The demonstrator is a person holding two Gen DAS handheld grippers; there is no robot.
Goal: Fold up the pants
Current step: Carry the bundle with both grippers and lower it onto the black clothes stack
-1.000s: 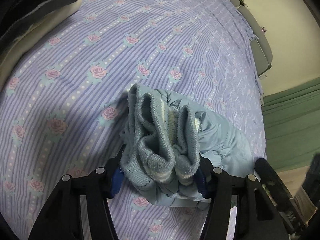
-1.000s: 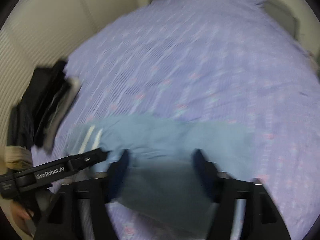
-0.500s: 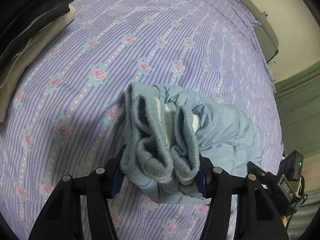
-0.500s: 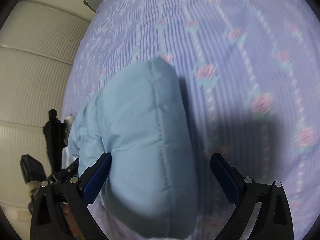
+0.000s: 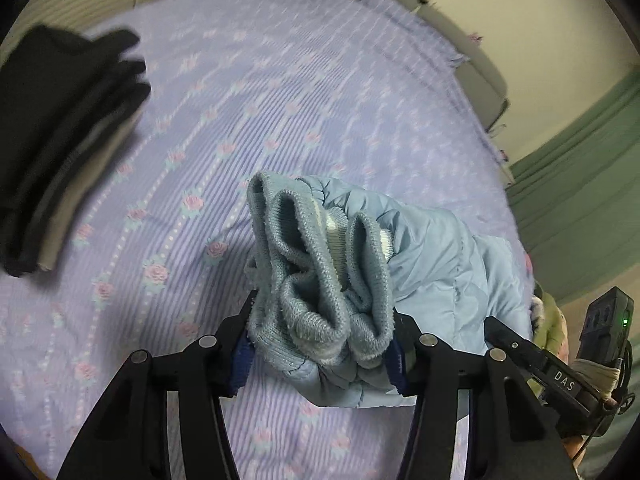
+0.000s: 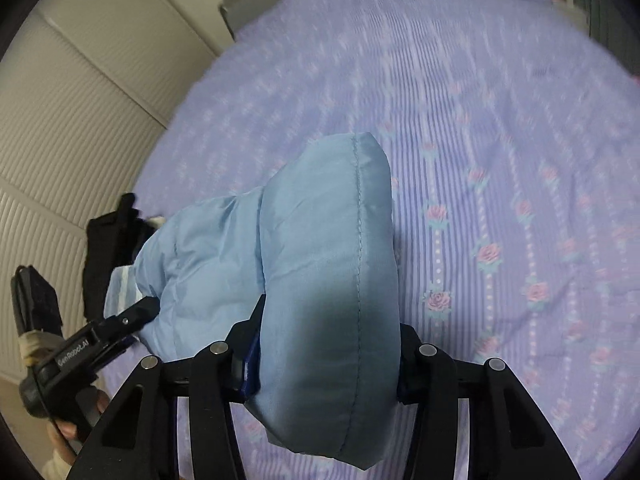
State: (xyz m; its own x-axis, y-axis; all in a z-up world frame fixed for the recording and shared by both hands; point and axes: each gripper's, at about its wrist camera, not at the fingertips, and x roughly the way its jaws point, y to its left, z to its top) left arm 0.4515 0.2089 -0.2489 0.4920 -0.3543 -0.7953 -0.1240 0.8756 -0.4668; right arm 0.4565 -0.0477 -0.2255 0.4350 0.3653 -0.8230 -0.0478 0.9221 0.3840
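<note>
- My left tongs (image 5: 320,344) grip the bunched knit cuffs (image 5: 316,272) of the pants (image 6: 320,280).
- My right tongs (image 6: 328,356), wide open half a second ago, now clamp the padded fold: both ends secured above the bed (image 6: 500,160), ready to carry.
- No containers visible.

One pants (image 5: 440,248), two tongs (image 5: 320,356)
</note>
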